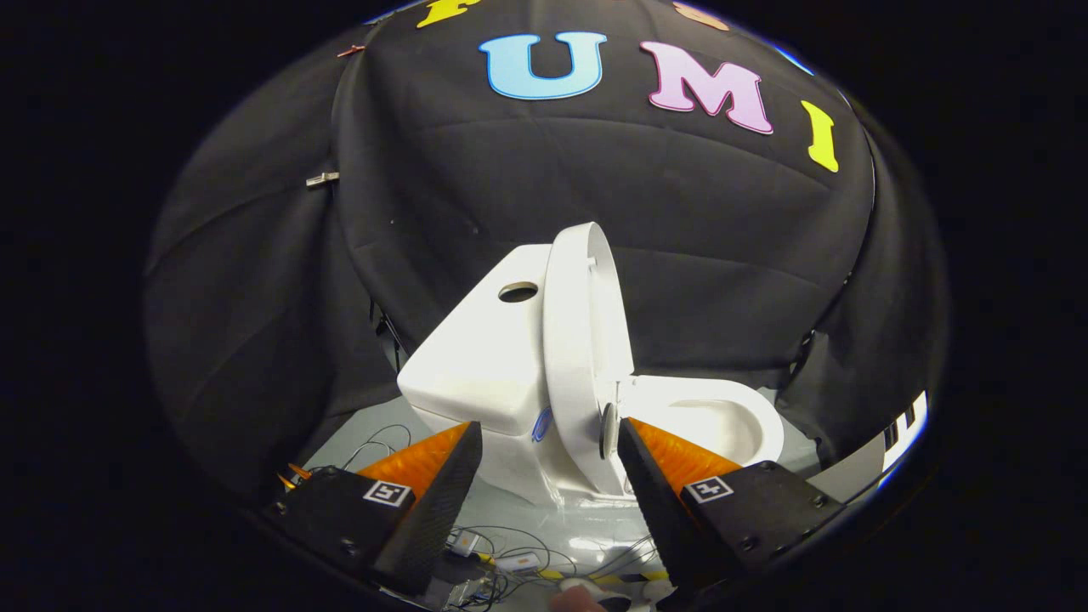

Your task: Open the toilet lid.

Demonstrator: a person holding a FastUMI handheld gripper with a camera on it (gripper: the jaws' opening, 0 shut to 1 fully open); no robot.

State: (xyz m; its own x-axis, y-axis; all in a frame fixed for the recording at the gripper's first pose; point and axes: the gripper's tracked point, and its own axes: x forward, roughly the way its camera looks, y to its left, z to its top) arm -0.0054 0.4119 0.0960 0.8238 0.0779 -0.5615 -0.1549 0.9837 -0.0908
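A white toilet (476, 365) stands ahead of my fingers, seen from its side. Its lid (578, 340) is raised upright and leans back against the tank (489, 336), whose top has a round hole (518, 291). To the right of the lid the seat and the open bowl (722, 416) lie exposed. My gripper (550, 446) is open, its two fingers spread wide on either side of the lid's lower edge, with nothing pressed between them. The right fingertip (631, 442) sits close to the lid's hinge end; whether it touches is unclear.
Black cloth walls close in behind and on both sides of the toilet. On the grey floor below the fingers lie thin cables (510, 552) and small devices. A fingertip of a hand (578, 599) shows under the gripper.
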